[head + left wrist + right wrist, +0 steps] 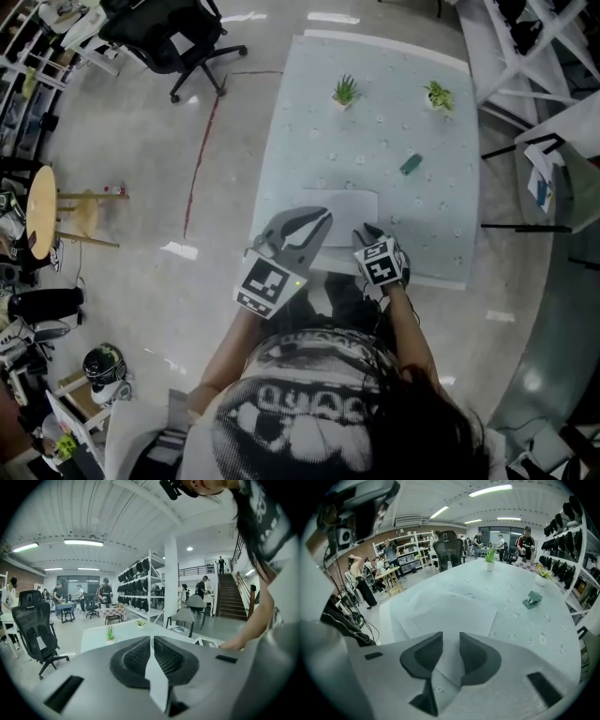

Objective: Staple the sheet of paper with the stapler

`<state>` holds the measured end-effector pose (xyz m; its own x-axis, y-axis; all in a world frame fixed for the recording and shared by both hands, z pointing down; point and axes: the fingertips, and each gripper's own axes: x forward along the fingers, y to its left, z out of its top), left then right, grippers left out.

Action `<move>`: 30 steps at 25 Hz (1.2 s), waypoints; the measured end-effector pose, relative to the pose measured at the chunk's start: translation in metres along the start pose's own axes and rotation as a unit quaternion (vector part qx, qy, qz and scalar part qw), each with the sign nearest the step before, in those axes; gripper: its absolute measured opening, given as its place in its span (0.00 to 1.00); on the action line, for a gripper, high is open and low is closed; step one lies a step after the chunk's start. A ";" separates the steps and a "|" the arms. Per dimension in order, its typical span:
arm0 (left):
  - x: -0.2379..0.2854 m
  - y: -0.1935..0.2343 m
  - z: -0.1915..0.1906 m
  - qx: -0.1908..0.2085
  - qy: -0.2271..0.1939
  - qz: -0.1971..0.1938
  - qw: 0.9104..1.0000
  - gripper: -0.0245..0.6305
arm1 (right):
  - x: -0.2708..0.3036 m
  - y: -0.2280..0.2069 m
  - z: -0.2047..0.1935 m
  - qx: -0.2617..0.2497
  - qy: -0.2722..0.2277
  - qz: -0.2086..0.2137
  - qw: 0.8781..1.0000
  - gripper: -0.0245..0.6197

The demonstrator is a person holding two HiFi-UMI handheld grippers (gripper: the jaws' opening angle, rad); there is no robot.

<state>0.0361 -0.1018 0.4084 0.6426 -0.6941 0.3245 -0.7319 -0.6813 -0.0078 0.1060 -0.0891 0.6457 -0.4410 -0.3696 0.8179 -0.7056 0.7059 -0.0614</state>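
— Head view, near edge of the counter [422, 225]: what are the jaws doing?
— On the left gripper [326, 217] they're all but clenched, just a thin slit, nothing visibly pinched. Only white shows through behind the pads [136, 658]. It reaches over the near left part of the paper [342, 202].
— And the right gripper [450, 635]?
— Jaws released, tilted down at the paper, which lies flat on the counter under the gap. Pads clear of it, nothing held.
— Where's the stapler [411, 165]?
— On the counter past the paper's far right corner, apart from it and well clear of both grippers. Untouched.
— Far end?
— One plant [345, 91] and a second plant [437, 96] near the far edge, well apart. Beyond the counter, an office chair [164, 37].
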 end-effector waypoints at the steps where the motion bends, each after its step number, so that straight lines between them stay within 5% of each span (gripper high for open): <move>1: 0.001 -0.002 -0.001 0.000 0.001 0.001 1.000 0.07 | -0.001 0.000 0.000 -0.007 0.001 0.003 1.000 0.21; 14: 0.003 -0.024 -0.008 -0.012 0.012 0.041 0.999 0.07 | -0.006 0.002 0.000 -0.043 -0.022 0.023 0.999 0.07; 19: -0.009 -0.023 -0.020 -0.016 0.029 0.046 0.998 0.07 | -0.018 0.002 -0.001 0.011 -0.044 0.012 0.999 0.25; 23: -0.014 -0.015 -0.018 -0.009 0.026 0.037 0.999 0.07 | -0.017 -0.003 -0.013 0.025 -0.010 -0.019 0.999 0.39; 30: -0.014 -0.006 -0.009 0.009 0.012 0.000 1.000 0.07 | -0.013 0.001 -0.018 0.028 0.008 -0.030 0.999 0.34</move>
<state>0.0297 -0.0858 0.4128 0.6363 -0.6891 0.3468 -0.7281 -0.6850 -0.0251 0.1210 -0.0726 0.6450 -0.3883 -0.4001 0.8302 -0.7608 0.6475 -0.0438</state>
